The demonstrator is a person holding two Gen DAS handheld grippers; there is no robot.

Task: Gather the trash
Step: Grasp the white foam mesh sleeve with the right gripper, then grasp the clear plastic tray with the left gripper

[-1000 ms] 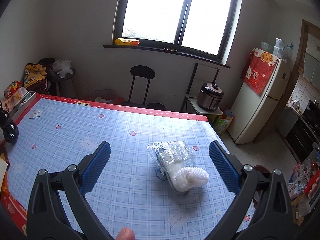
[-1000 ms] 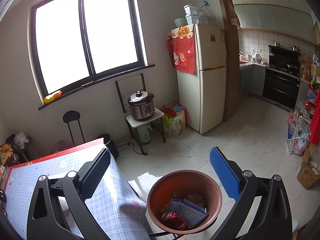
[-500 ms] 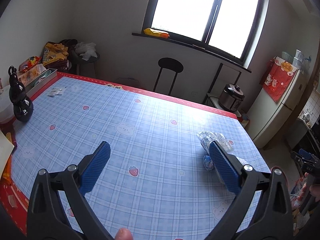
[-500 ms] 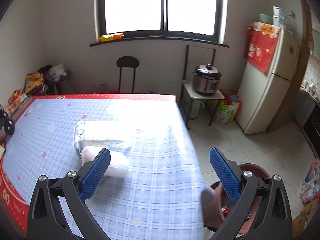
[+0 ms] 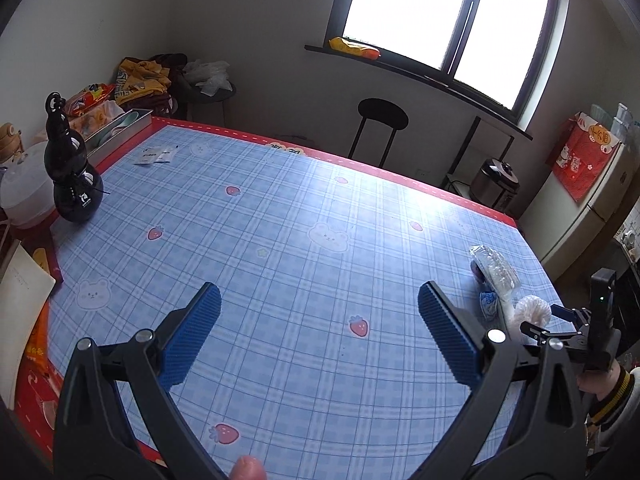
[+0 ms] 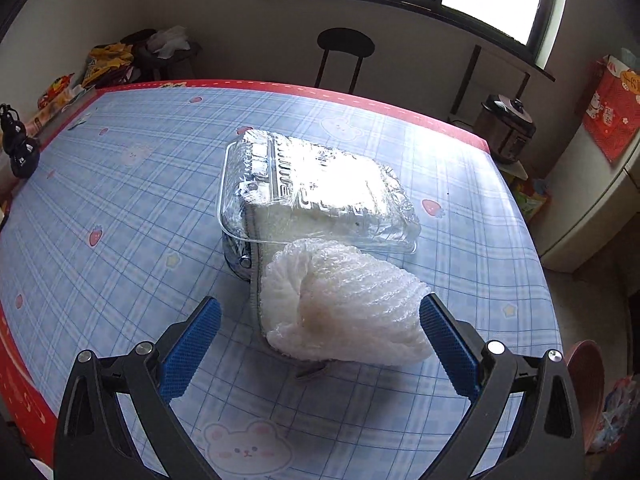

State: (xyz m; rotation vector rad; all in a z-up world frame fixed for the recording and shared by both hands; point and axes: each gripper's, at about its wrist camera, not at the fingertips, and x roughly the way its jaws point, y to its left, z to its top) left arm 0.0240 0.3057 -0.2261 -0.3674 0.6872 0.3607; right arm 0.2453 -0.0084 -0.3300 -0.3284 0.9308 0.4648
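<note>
A white foam net wrap [image 6: 344, 304] lies on the blue checked tablecloth [image 6: 132, 200], leaning against a clear plastic clamshell box [image 6: 316, 184]. My right gripper [image 6: 320, 344] is open, its blue fingers on either side of the foam wrap, the right pad close to it. The left wrist view shows the same box [image 5: 494, 266] and foam wrap [image 5: 532, 312] at the table's right edge, with the right gripper [image 5: 560, 322] beside them. My left gripper [image 5: 318, 336] is open over bare cloth, holding nothing.
A brown trash bin [image 6: 586, 384] stands on the floor off the table's right edge. A black gourd-shaped bottle [image 5: 72, 176] and small paper packets [image 5: 156, 156] sit at the far left. A black stool [image 5: 380, 128], rice cooker [image 5: 496, 184] and fridge [image 5: 580, 208] stand beyond the table.
The right gripper swung from over the trash bin to the table and closed in on the foam wrap. The left gripper drew back and leftward, so the trash now sits far right.
</note>
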